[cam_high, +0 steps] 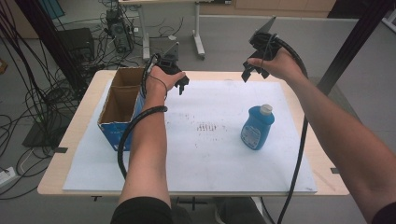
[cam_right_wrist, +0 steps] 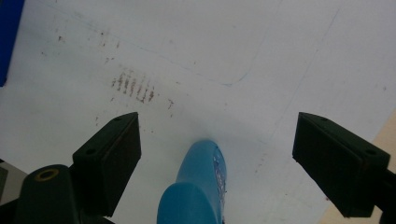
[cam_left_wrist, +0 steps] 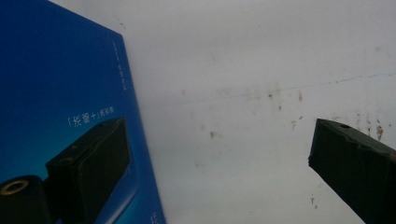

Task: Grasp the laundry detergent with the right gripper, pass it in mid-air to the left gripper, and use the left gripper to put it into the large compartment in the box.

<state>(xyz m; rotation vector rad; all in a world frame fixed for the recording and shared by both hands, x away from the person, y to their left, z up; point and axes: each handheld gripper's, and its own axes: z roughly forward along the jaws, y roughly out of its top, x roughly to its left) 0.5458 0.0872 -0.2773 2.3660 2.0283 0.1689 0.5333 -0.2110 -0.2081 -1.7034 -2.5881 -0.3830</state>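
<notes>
While 2 grippers hover open, 1 blue bottle [cam_high: 257, 128] and 1 box [cam_high: 119, 108] sit apart.

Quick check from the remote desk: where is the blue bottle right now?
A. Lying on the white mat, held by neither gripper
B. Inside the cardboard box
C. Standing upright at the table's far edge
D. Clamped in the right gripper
A: the blue bottle lies on the white mat, with the right gripper open above it and the left gripper open beside the cardboard box.

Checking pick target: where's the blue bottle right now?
In the high view the blue bottle lies on the white mat, right of centre, below the right gripper and far from the cardboard box.
</notes>
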